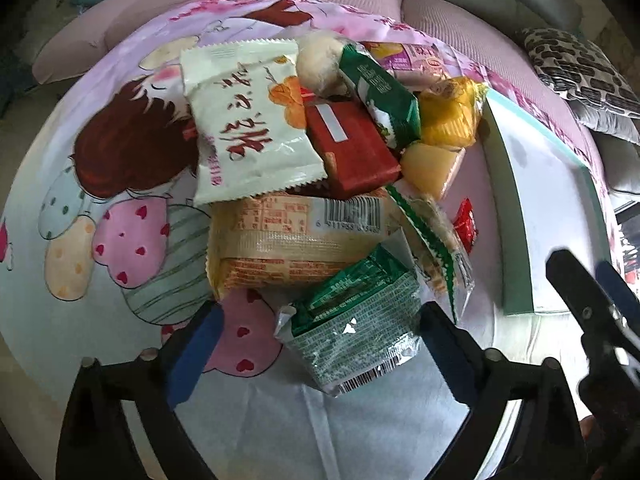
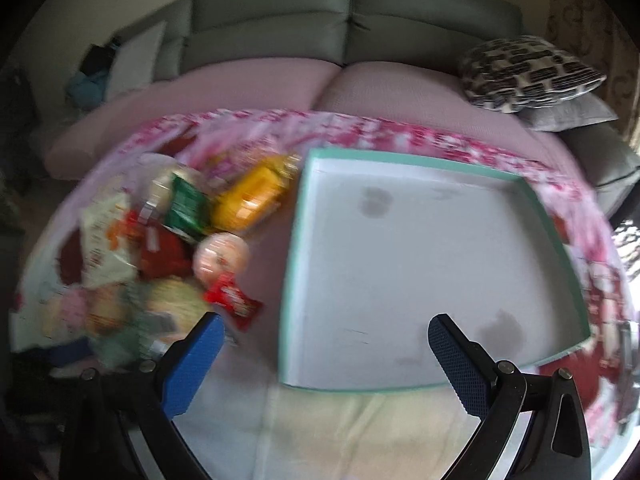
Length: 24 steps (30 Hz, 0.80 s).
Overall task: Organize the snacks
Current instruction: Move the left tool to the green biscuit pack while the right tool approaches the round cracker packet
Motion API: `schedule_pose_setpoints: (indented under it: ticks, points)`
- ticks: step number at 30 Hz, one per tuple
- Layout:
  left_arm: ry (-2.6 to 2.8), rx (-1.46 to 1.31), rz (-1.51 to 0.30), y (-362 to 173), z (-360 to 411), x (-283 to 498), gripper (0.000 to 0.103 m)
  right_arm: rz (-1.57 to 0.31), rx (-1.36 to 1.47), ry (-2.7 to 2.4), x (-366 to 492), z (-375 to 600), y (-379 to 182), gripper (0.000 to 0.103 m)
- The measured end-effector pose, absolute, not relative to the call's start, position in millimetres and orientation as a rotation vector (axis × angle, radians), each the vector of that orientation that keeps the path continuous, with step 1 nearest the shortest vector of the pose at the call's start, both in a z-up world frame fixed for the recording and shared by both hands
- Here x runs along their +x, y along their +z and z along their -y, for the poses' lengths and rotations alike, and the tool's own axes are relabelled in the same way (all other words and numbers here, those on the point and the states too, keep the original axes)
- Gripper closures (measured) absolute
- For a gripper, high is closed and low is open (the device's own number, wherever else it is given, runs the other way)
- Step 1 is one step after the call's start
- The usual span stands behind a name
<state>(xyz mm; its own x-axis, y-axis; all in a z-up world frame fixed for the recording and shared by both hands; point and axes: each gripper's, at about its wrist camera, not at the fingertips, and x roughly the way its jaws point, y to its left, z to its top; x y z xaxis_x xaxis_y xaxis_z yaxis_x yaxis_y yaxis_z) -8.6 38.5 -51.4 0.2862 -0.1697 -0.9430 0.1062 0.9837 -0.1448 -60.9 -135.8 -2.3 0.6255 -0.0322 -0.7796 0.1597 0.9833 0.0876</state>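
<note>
The teal-rimmed tray (image 2: 400,272) is kept empty beside the snack pile (image 1: 304,168), ready for sorting. A green packet (image 1: 356,344) is straddled, ungripped, by the left gripper (image 1: 320,344); the right gripper (image 2: 326,354) is held apart, empty.

My left gripper (image 1: 320,344) and right gripper (image 2: 326,354) have black arms, round silver screws, and blue textured pads (image 2: 456,364).
</note>
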Motion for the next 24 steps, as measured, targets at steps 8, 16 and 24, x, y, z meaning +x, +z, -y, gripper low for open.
schedule_pose_setpoints:
  ticks: [8,16,24]
  points:
    - [-0.190,-0.087,-1.249,-50,-48,-10,0.018,-0.868,0.229,0.054,-47,119,-4,0.000]
    - [-0.195,-0.173,-1.224,-43,-75,-7,0.035,-0.856,0.294,0.192,-43,106,-6,0.000]
    - [-0.210,-0.210,-1.197,-36,-80,-7,0.053,-0.853,0.310,0.209,-40,102,-9,0.002]
